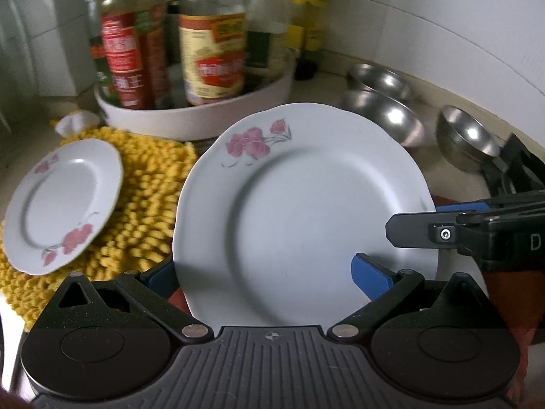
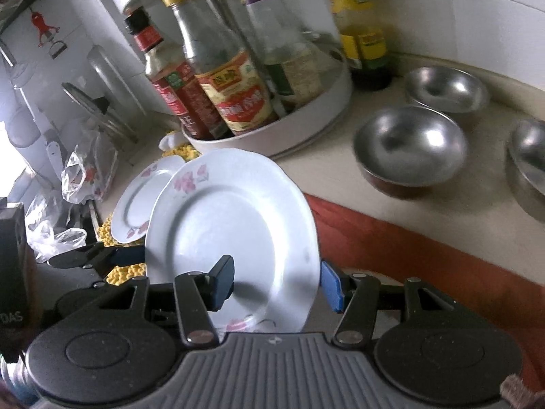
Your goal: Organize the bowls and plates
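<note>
Large flowered plate was lifted over the counter, left gripper and right gripper jaws each clamping its rim.

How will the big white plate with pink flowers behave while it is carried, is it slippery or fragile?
The big plate looks like glazed ceramic, so probably stiff but breakable if dropped. Its glossy face may be slippery; both the left tongs and right tongs pinch its rim. It stands tilted, so it could swing.
</note>
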Tool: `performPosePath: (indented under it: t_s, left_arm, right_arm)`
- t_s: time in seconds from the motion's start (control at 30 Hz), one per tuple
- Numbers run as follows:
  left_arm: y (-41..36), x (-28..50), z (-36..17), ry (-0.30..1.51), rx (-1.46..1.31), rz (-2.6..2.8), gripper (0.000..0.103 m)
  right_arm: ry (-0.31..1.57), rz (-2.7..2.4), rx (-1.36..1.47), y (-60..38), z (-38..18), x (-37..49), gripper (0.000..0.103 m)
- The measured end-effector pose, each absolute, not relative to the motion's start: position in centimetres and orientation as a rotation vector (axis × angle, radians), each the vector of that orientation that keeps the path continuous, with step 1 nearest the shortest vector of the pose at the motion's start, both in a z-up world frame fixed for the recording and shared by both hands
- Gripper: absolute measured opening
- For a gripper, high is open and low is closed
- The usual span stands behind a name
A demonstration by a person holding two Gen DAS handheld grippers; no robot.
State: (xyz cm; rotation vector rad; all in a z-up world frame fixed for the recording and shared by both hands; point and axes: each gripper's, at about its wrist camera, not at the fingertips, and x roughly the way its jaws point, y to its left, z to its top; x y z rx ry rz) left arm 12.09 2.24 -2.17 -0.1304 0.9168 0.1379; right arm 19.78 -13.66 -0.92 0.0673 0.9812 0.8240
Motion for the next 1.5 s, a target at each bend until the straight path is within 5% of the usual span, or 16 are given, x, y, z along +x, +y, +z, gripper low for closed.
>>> performPosePath:
  t_s: [1.0,1.5]
  left_arm:
    - [-5.7,12.0,-5.1,1.039,-0.046,-0.05,0.102]
    - [-6.3,12.1,-4.8,1.002,0.007,-0.053,0.103]
  right_arm:
    - [1.093,0.633,0.072,-22.7,-4.2,16.5,0.051]
    - [0.965,0.612,-0.01,-22.6,-2.8,16.8,0.051]
